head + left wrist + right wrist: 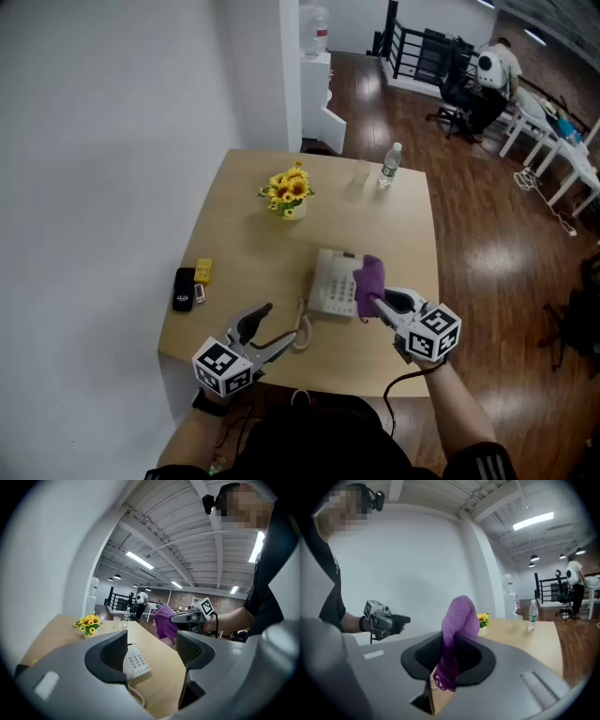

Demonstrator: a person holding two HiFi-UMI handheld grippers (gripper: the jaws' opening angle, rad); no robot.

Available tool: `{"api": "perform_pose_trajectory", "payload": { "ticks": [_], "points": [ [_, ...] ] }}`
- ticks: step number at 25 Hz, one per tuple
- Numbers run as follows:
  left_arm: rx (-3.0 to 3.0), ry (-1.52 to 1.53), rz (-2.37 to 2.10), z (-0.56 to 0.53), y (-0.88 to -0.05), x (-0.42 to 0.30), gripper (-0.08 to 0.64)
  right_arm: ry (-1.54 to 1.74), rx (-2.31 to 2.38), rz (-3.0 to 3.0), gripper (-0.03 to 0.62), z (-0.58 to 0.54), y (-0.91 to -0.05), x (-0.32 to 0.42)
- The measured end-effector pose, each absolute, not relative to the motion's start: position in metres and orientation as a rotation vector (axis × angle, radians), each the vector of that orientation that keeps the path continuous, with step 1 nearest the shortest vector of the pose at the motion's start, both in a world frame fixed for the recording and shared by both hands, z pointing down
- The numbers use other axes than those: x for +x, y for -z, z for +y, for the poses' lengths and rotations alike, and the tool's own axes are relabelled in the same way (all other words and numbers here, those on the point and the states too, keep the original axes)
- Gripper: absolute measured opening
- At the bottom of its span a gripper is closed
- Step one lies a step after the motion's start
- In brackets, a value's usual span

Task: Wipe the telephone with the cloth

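Note:
A white telephone [330, 281] lies on the wooden table [244, 244], its coiled cord [302, 333] trailing toward me. My right gripper [378, 302] is shut on a purple cloth [368, 279], which hangs at the telephone's right edge. In the right gripper view the cloth [457, 630] stands up between the shut jaws of the right gripper [450, 656]. My left gripper [279, 324] is open and empty, near the table's front edge, just left of the cord. In the left gripper view, the telephone's keypad [136, 662] shows between the open jaws of the left gripper [152, 651], with the cloth [164, 623] beyond.
A pot of sunflowers [289, 192], a glass [360, 176] and a water bottle [390, 164] stand at the table's far side. A black handset [184, 289] and a yellow box [202, 271] lie at the left edge. A white wall runs along the left.

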State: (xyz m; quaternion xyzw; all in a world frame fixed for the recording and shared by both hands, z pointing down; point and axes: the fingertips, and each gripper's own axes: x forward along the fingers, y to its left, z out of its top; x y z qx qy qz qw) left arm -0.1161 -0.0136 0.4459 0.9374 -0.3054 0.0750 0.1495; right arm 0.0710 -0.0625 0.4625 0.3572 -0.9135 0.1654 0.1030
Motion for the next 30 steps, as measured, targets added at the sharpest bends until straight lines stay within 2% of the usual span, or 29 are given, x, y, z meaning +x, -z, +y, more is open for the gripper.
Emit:
{"api": "perform_pose_trajectory", "payload": {
  "ticks": [8,16,24,30],
  "points": [
    [2.623,-0.189,-0.931,-0.065,-0.465,-0.098,0.321,-0.506,0.878,-2.562,0.072,-0.187,-0.533,0.047],
    [2.533,-0.236,-1.017,-0.086,-0.486,-0.105,0.321,-0.565,0.718,-2.364,0.072,-0.256,-0.622,0.012],
    [2.459,-0.260,-1.083,-0.083,-0.502,-0.119,0.321,-0.570,0.668,-2.187,0.072,-0.273,-0.677,-0.001],
    [2.444,-0.256,-1.097,-0.082,-0.505,-0.121,0.321,-0.289,0.487,-2.168,0.072,-0.228,-0.680,-0.029]
  ]
}}
